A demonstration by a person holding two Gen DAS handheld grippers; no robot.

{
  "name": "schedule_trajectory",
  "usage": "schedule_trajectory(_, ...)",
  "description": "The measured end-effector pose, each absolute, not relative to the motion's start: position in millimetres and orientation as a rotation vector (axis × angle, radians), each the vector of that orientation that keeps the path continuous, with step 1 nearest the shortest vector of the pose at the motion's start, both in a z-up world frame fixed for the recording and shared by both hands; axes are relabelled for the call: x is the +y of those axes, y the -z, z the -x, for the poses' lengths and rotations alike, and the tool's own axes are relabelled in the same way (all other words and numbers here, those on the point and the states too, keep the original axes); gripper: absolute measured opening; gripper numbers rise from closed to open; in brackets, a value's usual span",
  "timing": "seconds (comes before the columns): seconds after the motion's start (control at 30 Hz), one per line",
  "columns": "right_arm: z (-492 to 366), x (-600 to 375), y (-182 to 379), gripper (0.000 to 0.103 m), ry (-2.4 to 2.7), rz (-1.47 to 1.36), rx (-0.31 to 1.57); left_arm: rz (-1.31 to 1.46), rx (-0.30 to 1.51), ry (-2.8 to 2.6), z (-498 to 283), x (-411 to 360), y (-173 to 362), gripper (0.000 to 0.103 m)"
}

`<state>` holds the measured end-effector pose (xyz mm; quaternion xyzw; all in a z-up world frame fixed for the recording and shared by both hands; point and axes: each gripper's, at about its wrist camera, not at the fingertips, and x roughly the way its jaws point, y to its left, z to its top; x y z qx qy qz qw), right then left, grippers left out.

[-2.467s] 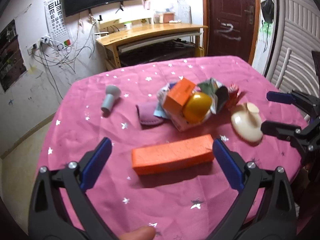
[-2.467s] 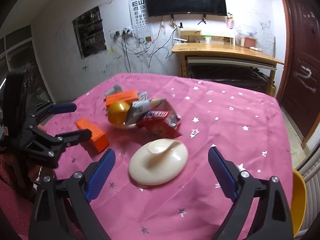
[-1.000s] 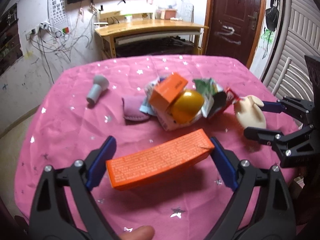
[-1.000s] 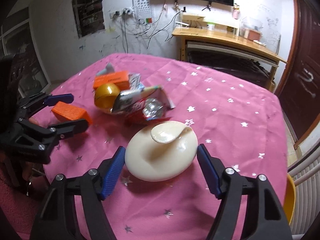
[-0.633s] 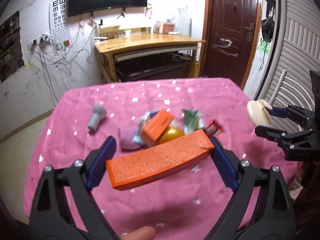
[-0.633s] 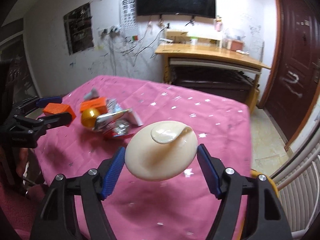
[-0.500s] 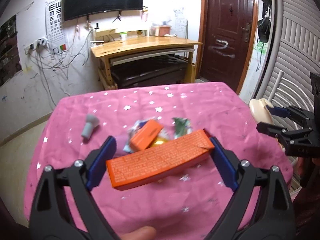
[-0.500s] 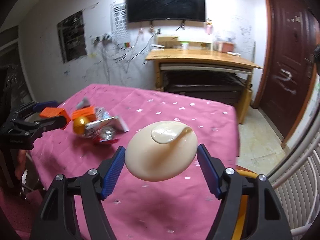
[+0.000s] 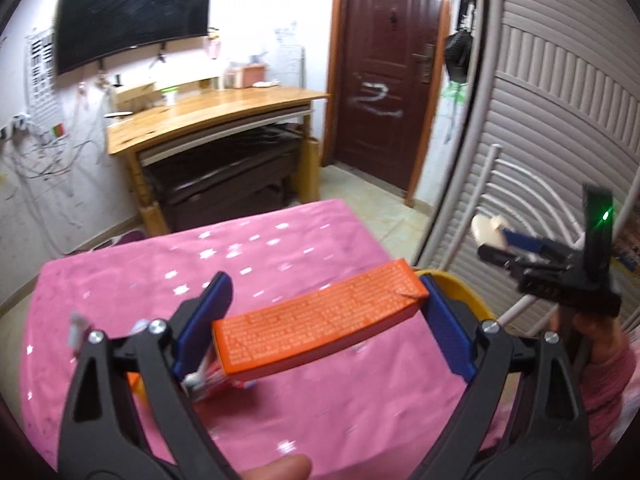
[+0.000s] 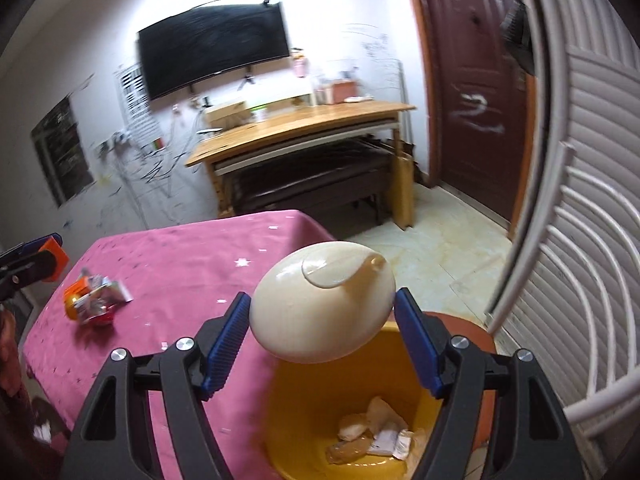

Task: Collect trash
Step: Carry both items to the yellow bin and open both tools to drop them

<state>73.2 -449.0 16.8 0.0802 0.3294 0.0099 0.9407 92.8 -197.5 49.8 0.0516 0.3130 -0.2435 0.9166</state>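
A: Item 1, yellow bin (image 10: 304, 412), floor, beside table (image 10: 180, 264). Which gripper is nearer?

B: Right gripper (image 10: 322, 338), directly above the bin's mouth, pinching the cream dish (image 10: 320, 304), a smooth oval.

A: Item 2?

B: Orange box (image 9: 316, 316), long axis crosswise, clamped endwise in the left gripper (image 9: 322, 322) over the table; bin beyond, to its right.

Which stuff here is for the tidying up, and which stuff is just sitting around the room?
For the tidying:
- long orange box, held in the left gripper
- cream lid, held in the right gripper
- yellow bin, some scraps already inside
- wrapper pile on the pink table

Just sitting around:
- wooden desk
- black screen
- dark door
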Motion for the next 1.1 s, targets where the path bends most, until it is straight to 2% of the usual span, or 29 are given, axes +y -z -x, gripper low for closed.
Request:
schedule_trajectory(0.4,-78.0,-490.8,21.4,0.07,0.009,-0.263,0.784,-0.142,0.75,0.619,-118.4,-297.5,-38.3,0.089)
schedule_trajectory(1.03,-25.8,-563.3,0.4,0.073,0.164,-0.413,0.635,-0.242,0.805,0.704,-117.8,-379.4,-3.0,0.089)
schedule_trajectory(1.1,-21.6,-568.9,0.8,0.073,0.18,-0.424,0.628,-0.25,0.815,0.706,-119.2,-384.8,-0.6,0.092)
